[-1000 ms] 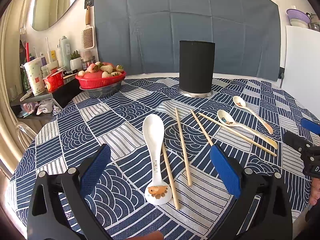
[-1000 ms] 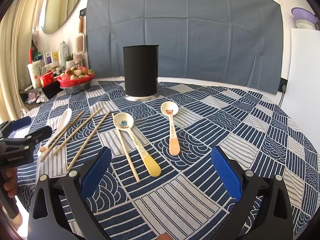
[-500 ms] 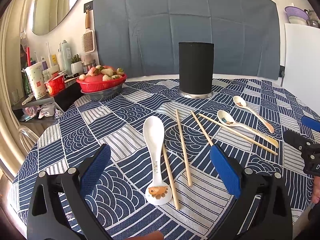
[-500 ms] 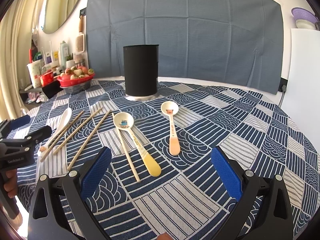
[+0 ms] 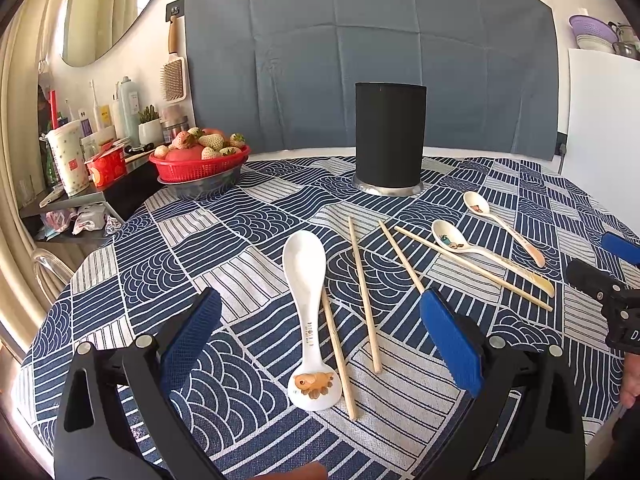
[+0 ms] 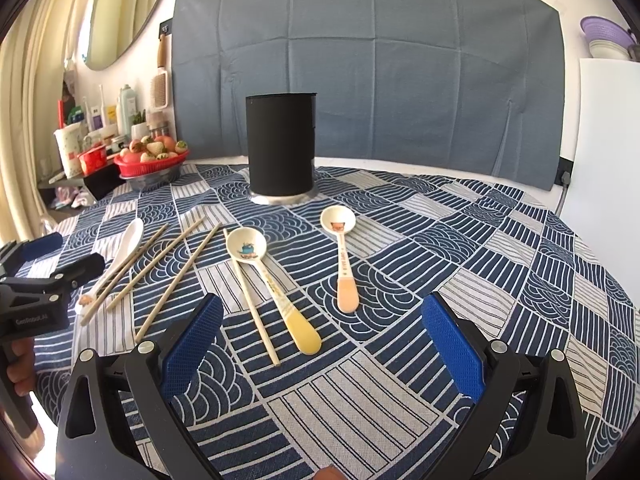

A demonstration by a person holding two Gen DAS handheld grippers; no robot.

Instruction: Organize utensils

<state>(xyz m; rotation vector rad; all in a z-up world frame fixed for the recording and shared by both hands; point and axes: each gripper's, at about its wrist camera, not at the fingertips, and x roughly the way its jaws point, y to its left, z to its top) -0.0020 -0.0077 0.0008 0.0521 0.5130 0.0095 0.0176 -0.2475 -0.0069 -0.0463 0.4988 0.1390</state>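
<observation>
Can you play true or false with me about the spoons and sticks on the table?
1. The tall black cylinder holder stands upright on the blue patterned tablecloth. True.
2. The white spoon with the orange picture on its handle is already inside the holder. False: it lies flat on the cloth, beside a wooden chopstick.
3. The left gripper is squeezing a chopstick. False: its jaws are wide open and hold nothing.
4. The right gripper is open and empty. True.
5. There are three spoons on the table. True: the white one, the yellow-handled spoon and the orange-handled spoon.
6. The red basket is full of forks. False: it holds fruit.
</observation>
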